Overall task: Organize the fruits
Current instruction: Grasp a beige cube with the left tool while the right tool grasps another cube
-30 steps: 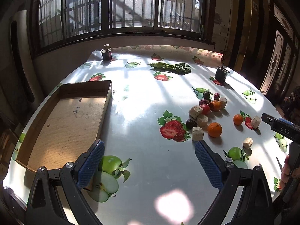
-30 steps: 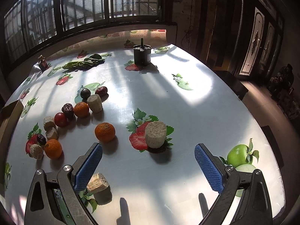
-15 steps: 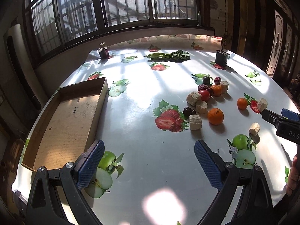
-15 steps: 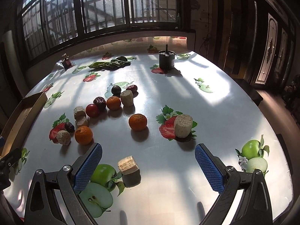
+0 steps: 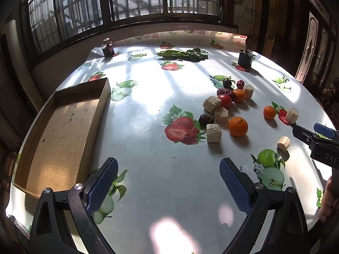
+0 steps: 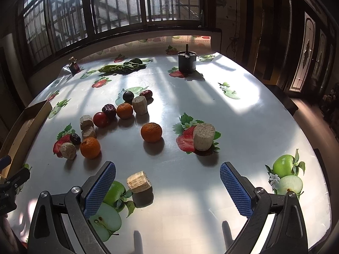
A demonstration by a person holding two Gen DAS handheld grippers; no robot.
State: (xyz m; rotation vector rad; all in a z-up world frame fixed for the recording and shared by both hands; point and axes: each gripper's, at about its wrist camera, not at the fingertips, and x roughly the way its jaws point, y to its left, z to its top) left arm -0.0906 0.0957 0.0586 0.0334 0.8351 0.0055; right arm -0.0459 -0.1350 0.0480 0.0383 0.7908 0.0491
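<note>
Both claws wide, fruit untouched
The nearest orange looks round, firm and likely to roll; right claw should pinch across its middle.

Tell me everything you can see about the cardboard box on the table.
The cardboard box is a shallow, open-topped tray of plain brown corrugated card with low walls. It lies flat at the left edge of the table, its long side running away from the camera. Faint handwriting marks its floor, and nothing lies inside. Sunlight falls across part of it. No fruit touches it; the left claw hangs open just beside its near end.
</note>
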